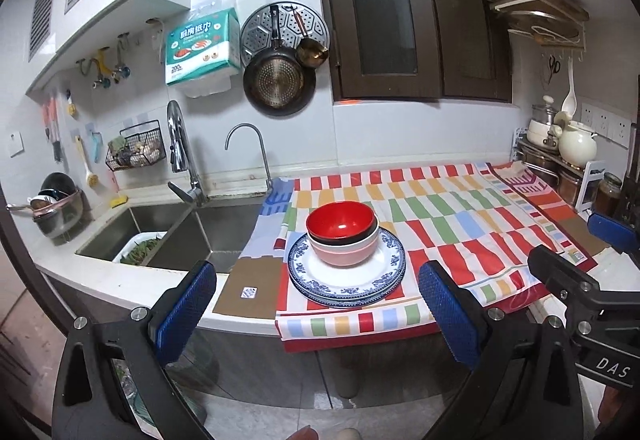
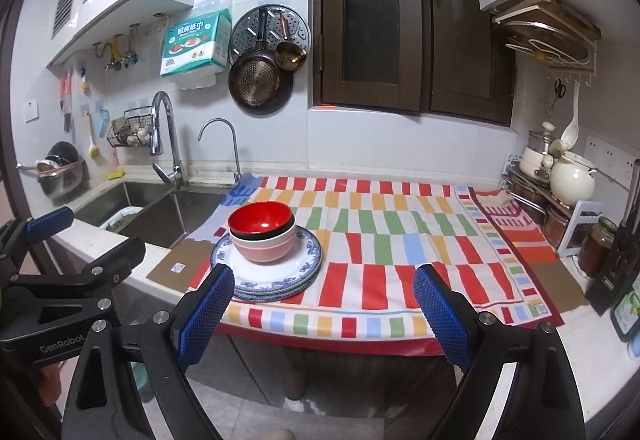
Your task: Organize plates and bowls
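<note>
A stack of blue-patterned white plates (image 1: 352,280) (image 2: 296,268) lies on the striped cloth near the counter's front left. Nested bowls stand on it: a red bowl (image 1: 340,220) (image 2: 260,218) on top, a black one under it, a pink bowl (image 1: 344,252) (image 2: 266,248) at the bottom. My left gripper (image 1: 316,308) is open and empty, held off the counter's front edge before the stack. My right gripper (image 2: 324,312) is open and empty, in front of the counter, right of the stack. Each gripper shows at the edge of the other's view.
A colourful striped cloth (image 1: 460,224) (image 2: 400,240) covers the counter. A double sink (image 1: 208,224) with two taps lies to the left. Pots, a white kettle (image 2: 572,180) and jars crowd the right end. Pans hang on the wall.
</note>
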